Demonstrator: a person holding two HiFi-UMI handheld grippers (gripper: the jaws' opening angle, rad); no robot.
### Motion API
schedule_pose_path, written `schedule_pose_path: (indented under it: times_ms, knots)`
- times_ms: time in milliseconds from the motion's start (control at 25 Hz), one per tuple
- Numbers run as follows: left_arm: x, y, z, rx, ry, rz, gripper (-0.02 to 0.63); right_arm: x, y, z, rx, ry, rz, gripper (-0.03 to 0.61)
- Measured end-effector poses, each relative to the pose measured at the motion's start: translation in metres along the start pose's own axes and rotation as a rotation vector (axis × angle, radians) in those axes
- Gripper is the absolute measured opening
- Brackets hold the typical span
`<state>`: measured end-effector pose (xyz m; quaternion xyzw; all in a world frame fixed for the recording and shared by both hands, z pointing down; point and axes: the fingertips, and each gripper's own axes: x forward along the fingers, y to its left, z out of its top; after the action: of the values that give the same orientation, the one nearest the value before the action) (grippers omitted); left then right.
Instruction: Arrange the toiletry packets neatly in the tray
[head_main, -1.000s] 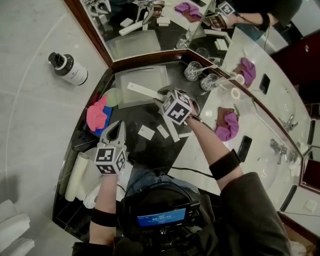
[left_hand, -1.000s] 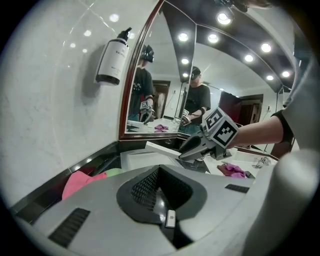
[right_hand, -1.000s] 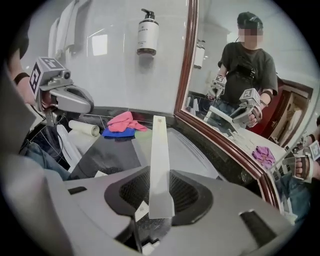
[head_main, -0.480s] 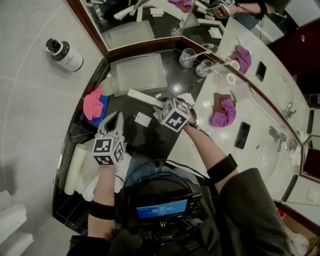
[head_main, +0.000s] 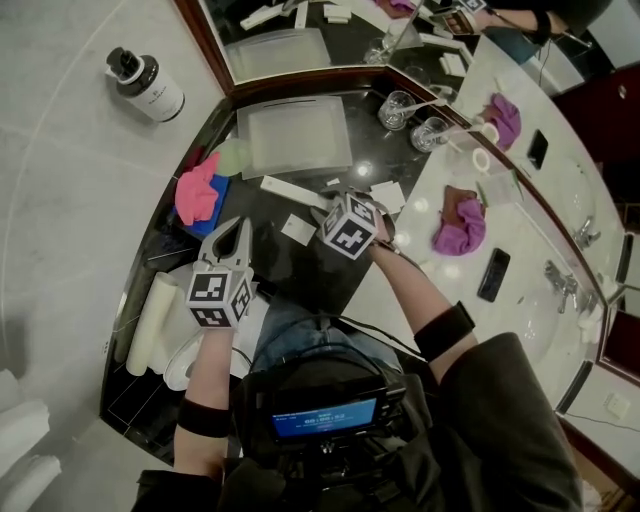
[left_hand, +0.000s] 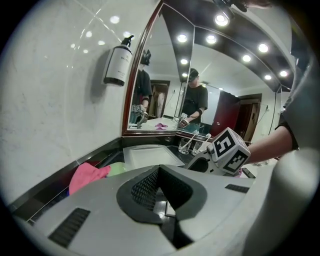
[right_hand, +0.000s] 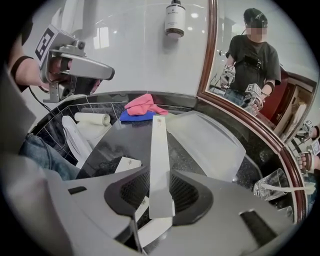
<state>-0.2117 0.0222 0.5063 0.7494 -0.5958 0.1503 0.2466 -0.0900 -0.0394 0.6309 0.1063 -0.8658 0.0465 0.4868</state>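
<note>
My right gripper (head_main: 322, 207) (right_hand: 159, 192) is shut on a long white toiletry packet (head_main: 290, 190) (right_hand: 158, 150), held just in front of the frosted tray (head_main: 295, 140) (right_hand: 212, 142) and pointing toward the pink cloth. The tray looks bare. A small white packet (head_main: 297, 229) (right_hand: 126, 164) lies on the black counter under the gripper, and another packet (head_main: 388, 195) lies to its right. My left gripper (head_main: 233, 240) (left_hand: 161, 192) hovers shut and holding nothing at the counter's near left.
A pink cloth on a blue one (head_main: 198, 190) lies left of the tray. Two glasses (head_main: 398, 108) stand at its right by the mirror. A rolled towel (head_main: 150, 320) lies at the near left. A purple cloth (head_main: 460, 225) and a phone (head_main: 495, 275) are on the white counter.
The right gripper has drawn the long packet back a little from the tray's front edge. The left gripper has stayed where it was, shut.
</note>
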Motion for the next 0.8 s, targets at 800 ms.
schedule_pose_path:
  times_ms: [800]
  knots:
    - [0.013,0.012,-0.004,-0.011,0.02,0.0,0.0,0.031,-0.002,-0.003,-0.039,0.002,0.002,0.189]
